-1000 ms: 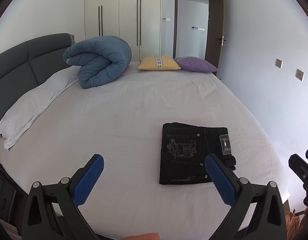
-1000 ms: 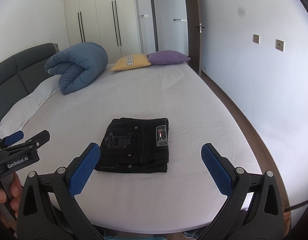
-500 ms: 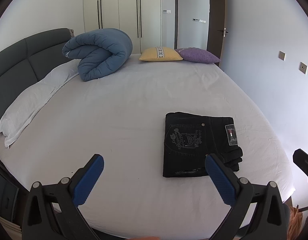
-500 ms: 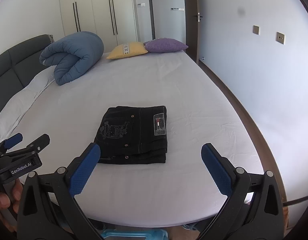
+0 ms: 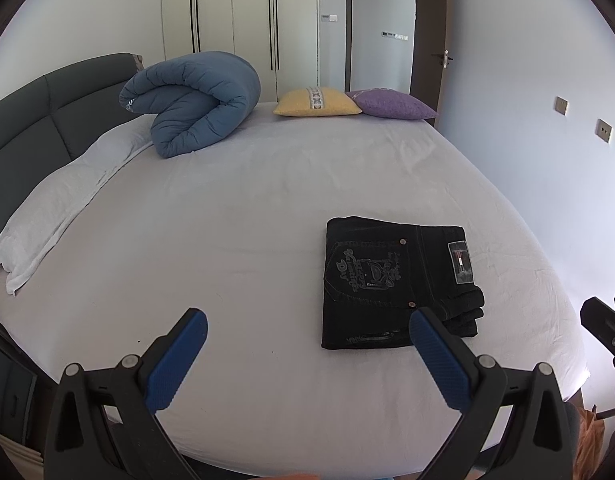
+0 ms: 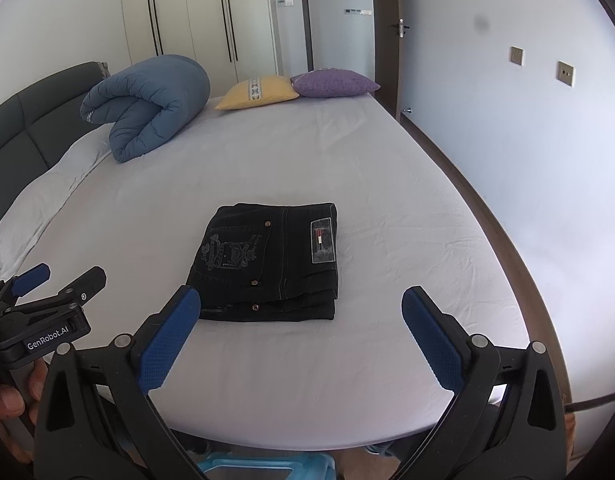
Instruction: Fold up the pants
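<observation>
The black pants (image 5: 395, 280) lie folded into a compact rectangle on the white bed sheet (image 5: 235, 248), near the bed's front right part; they also show in the right wrist view (image 6: 271, 260). My left gripper (image 5: 307, 328) is open and empty, held above the bed's front edge, left of the pants. My right gripper (image 6: 301, 312) is open and empty, held just in front of the pants and apart from them. The left gripper also shows in the right wrist view (image 6: 55, 284), at the left edge.
A rolled blue duvet (image 5: 195, 108) lies at the far left by the dark headboard (image 5: 31, 128). A white pillow (image 5: 67, 200) lies along the left. A yellow cushion (image 5: 317, 102) and a purple cushion (image 5: 391, 104) lie at the far end. A wall (image 6: 547, 160) runs along the right.
Both grippers have pulled back and tilted a little, so the bed and pants sit lower and nearer in view. The pants have not moved. Both grippers stay open.
</observation>
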### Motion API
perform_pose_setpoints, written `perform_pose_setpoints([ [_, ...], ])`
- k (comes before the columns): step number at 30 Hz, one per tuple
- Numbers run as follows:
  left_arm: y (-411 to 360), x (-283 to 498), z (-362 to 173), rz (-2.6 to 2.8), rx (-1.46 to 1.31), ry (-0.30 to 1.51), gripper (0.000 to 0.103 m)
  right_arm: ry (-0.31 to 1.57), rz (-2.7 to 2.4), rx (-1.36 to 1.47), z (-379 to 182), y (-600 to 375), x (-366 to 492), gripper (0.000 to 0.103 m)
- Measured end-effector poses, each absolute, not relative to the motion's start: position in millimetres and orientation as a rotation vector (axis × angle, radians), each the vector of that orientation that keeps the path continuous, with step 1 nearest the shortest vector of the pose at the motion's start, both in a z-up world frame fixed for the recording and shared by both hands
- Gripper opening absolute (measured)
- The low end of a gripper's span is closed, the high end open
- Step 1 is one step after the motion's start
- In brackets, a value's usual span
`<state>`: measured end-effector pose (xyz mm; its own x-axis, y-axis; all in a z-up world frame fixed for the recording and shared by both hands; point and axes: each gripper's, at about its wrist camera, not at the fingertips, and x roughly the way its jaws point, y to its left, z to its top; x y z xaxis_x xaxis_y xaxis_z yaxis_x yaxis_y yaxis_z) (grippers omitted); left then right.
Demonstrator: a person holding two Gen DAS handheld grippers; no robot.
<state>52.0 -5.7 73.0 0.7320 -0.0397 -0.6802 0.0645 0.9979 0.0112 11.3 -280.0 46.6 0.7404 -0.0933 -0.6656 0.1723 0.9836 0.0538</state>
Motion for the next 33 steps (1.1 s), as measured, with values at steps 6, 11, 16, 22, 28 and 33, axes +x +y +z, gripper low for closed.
perform_pose_setpoints([
  [6,-6,53,71,-0.064,0.038,0.754,0.103,0.73,-0.145,0.12,43,-279,13,0.103],
  [11,-7,53,70,-0.065,0.044,0.753,0.103,0.733,-0.144,0.122,41,-277,15,0.103],
  [16,-7,53,69,-0.071,0.044,0.758,0.103,0.735,-0.146,0.121,40,-276,15,0.103],
  [22,-8,54,67,-0.073,0.046,0.765,0.103,0.741,-0.144,0.122,38,-275,16,0.103],
  [28,-7,56,65,-0.074,0.044,0.773,0.103,0.745,-0.143,0.124,36,-273,17,0.103],
  [33,-8,57,63,-0.076,0.048,0.782,0.103,0.745,-0.143,0.124,35,-273,17,0.103],
])
